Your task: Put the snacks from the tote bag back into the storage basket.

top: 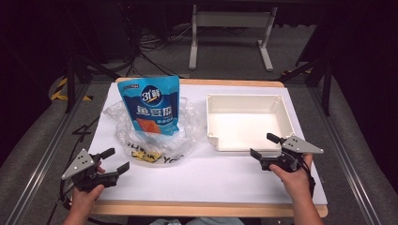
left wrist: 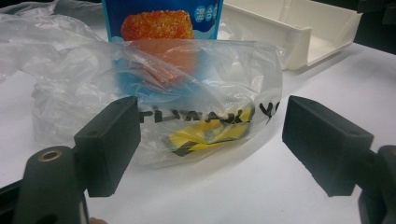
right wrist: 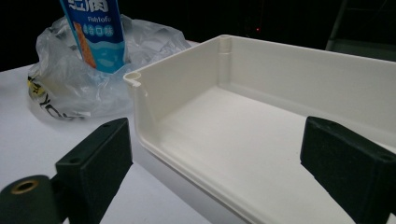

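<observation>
Left gripper point(top: 112, 161) sits at the table's 7 o'clock corner, jaws spread wide, nothing between them. Right gripper point(top: 266, 146) is at 4 o'clock, jaws likewise apart and empty, just beside the near rim of the white plastic tray point(top: 284, 108).

Target looks like the blue fish tofu pouch point(top: 151, 104): standing upright inside a crumpled clear plastic bag point(top: 187, 123), at roughly 10–11 o'clock on the white table sheet point(top: 211, 173). Tray is empty, at 1–2 o'clock, near the bag but apart from it.

Key relation: from the left gripper the pouch lies at about 1 o'clock, beyond the bag's near fold. In the left gripper view the bag point(left wrist: 196, 93) is between the jaw line and the pouch point(left wrist: 161, 18), so a straight approach likely meets film first. Pouch's long axis is vertical, broad face towards the person. Left gripper is clearly the nearer one; right is well apart from it, past the tray.

Readable text:
- Pouch: big "31" plus Chinese characters; right gripper view shows "Fishtofu" point(right wrist: 96, 31); picture of an orange fried block.
- Bag: black print, partly creased, reads like "THANK YO…", with a yellow patch under it.

Judgement: left takes the pouch from above, right steadies the bag or waits at the tray.
</observation>
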{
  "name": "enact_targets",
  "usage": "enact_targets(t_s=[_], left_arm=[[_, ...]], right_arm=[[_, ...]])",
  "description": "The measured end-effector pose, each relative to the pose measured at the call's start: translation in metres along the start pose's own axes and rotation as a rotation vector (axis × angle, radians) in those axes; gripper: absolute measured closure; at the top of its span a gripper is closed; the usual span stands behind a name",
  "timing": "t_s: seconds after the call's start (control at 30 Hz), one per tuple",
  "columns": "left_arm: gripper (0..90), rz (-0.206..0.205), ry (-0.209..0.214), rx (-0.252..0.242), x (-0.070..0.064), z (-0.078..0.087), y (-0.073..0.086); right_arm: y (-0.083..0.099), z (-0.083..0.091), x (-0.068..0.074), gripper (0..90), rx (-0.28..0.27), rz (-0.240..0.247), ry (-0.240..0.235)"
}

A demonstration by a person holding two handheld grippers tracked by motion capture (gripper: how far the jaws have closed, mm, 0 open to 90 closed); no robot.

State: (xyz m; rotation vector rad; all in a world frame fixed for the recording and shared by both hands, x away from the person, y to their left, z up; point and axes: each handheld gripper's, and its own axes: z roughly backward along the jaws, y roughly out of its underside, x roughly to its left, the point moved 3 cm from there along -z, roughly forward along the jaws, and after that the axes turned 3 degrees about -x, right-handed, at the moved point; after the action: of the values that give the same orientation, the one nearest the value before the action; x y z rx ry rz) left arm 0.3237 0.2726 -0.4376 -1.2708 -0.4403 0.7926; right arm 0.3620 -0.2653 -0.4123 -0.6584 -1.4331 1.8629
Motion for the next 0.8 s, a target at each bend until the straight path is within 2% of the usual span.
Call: enact_targets(t_s=[0.17, 0.37, 0.6, 0.8], left_arm=[[20.1, -0.014, -0.007, 0.007, -0.005, -0.002, -0.001], [20.1, -0.014, -0.007, 0.008, -0.006, -0.003, -0.001], [20.2, -0.013, 0.002, 0.002, -0.007, -0.004, -0.003], [20.2, -0.009, 0.005, 0.0, -0.006, -0.005, -0.004]], right_arm=[[-0.001, 0.0, 0.005, 9.7, 0.038, 0.03, -0.024], [-0.005, 0.0, 0.006, 9.7, 0.038, 0.04, -0.034], [-0.007, 0.002, 0.007, 10.0, 0.036, 0.031, -0.053], [-0.016, 0.003, 0.007, 10.0, 0.035, 0.036, -0.053]])
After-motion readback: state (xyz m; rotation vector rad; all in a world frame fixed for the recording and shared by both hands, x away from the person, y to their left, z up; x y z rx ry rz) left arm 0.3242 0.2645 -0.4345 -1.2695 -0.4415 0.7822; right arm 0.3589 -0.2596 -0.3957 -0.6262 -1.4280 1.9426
